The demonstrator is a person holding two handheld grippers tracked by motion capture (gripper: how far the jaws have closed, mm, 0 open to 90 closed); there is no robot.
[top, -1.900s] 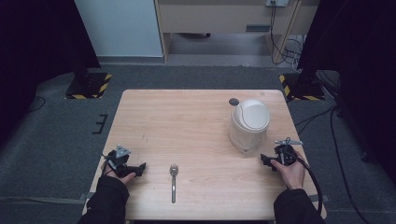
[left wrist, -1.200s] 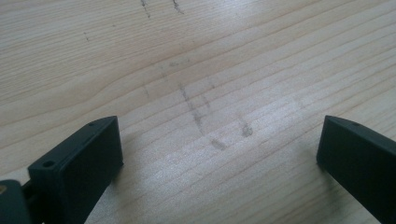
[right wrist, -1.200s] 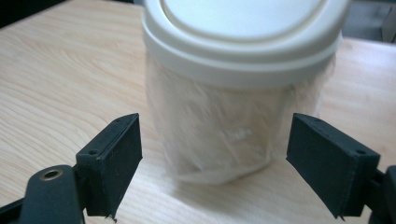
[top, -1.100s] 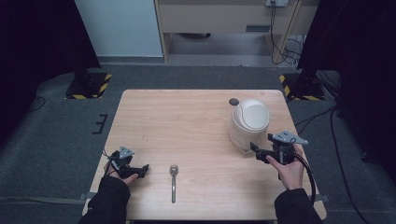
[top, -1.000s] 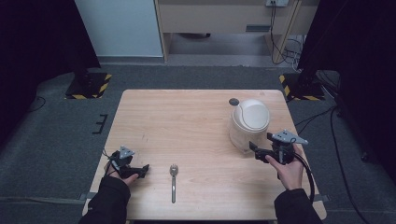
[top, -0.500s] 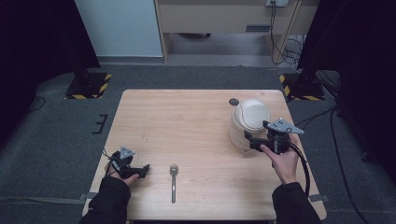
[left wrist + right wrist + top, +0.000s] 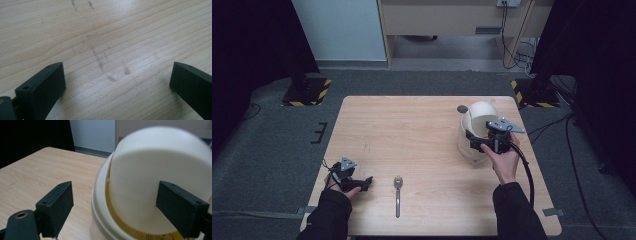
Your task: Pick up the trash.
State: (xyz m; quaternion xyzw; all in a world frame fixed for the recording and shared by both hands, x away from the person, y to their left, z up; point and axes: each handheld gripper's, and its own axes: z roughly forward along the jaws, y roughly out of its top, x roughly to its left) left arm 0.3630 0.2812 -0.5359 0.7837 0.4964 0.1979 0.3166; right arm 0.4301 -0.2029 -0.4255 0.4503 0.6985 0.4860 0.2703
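The white lidded container stands at the right side of the surface. The right claw, jaws apart, sits directly before it, straddling the raised lid. The left claw, jaws apart, rests empty near the spoon, well apart from the container.

One table, one white lidded container, one spoon, two grippers (one per hand).
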